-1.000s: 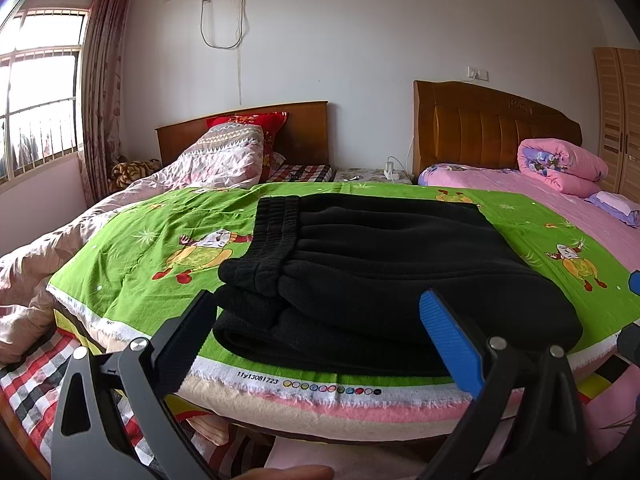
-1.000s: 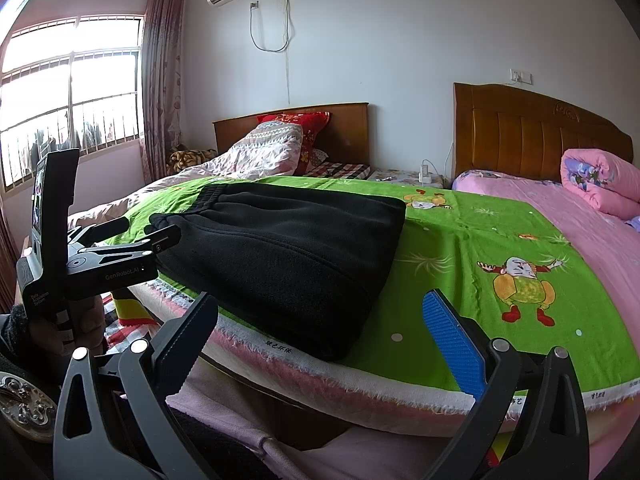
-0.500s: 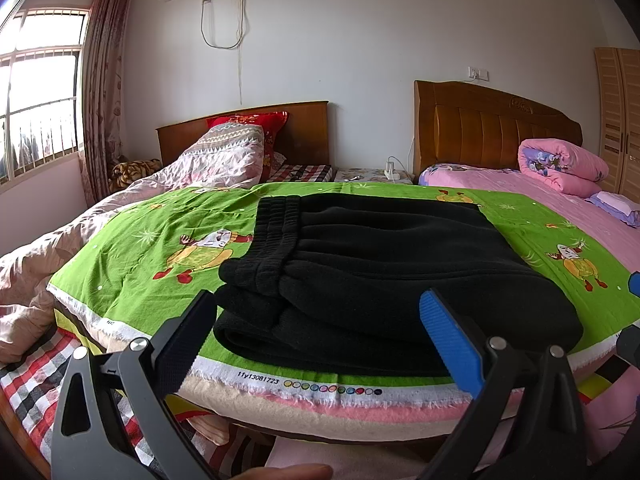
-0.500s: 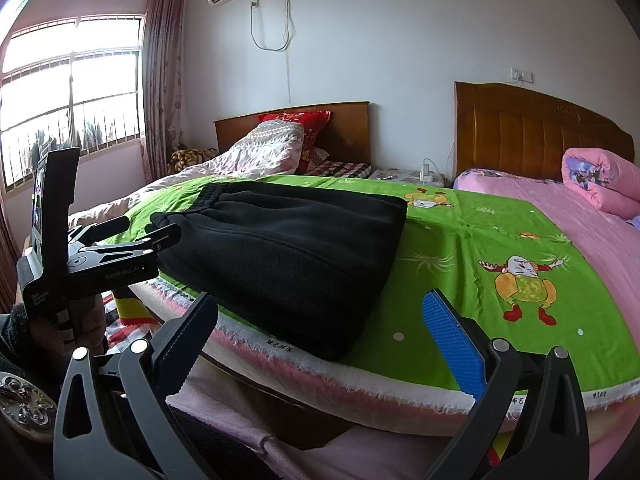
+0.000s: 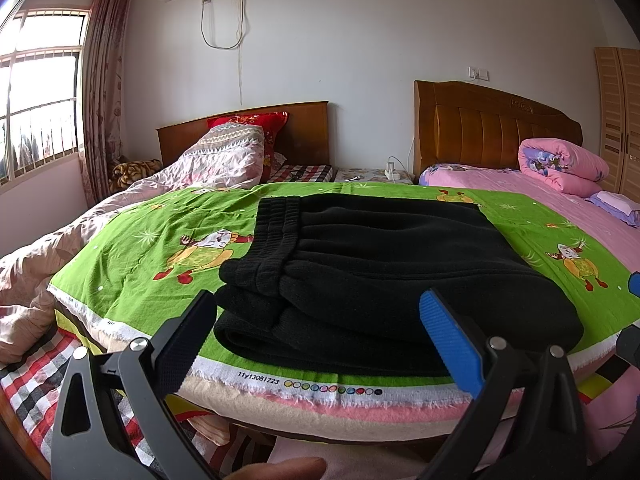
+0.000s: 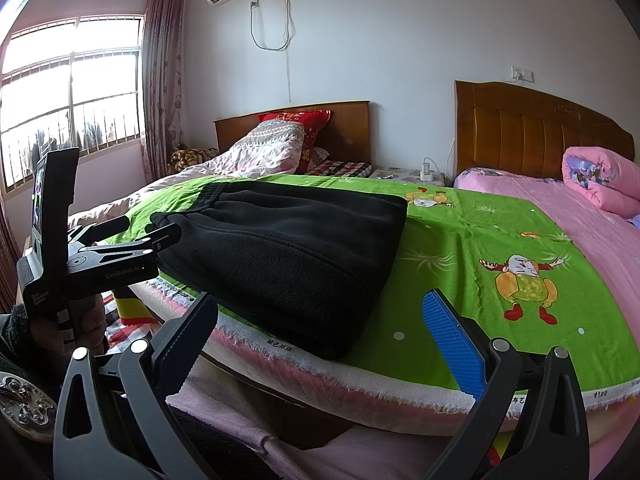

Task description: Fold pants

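Left tool (image 5: 320,340) fingers spread wide and empty, right tool (image 6: 320,340) likewise, side by side

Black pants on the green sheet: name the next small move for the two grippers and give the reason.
Probably pull both grippers back and stop. The black pants already lie in a stacked, folded bundle on the green sheet, and the left gripper and right gripper both have open, empty jaws short of the cloth, so no fold looks left to make.
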{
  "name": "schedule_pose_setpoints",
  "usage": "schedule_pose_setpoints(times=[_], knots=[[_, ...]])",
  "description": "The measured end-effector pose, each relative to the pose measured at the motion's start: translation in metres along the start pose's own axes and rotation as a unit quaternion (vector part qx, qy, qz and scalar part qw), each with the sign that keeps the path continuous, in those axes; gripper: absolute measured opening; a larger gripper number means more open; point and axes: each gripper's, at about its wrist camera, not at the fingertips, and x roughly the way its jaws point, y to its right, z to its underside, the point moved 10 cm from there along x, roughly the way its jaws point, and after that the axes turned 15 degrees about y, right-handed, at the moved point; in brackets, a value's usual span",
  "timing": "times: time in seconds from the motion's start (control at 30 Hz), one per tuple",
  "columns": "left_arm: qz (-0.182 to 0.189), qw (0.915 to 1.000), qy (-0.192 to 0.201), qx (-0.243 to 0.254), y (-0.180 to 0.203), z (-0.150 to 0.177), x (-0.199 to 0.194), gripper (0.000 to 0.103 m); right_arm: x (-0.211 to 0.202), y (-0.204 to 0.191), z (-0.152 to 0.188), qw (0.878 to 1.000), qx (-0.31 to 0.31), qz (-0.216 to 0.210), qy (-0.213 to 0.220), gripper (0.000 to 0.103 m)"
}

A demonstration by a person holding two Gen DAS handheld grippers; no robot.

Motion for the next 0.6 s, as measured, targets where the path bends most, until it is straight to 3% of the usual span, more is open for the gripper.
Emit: schedule_pose_setpoints(times=[0.3, 0.6], knots=[[-0.018, 0.9998, 0.005, -0.004, -0.0023, 0.0012, -0.0049, 0.102, 0.0006, -0.0001, 0.0004, 1.000, 0.001, -0.001, 0.000, 0.099], [-0.012, 0.9999, -0.003, -0.009, -0.0031, -0.0003, -0.0036, 0.102, 0.0006, -0.0009, 0.0016, 1.000, 0.008, -0.002, 0.005, 0.099]])
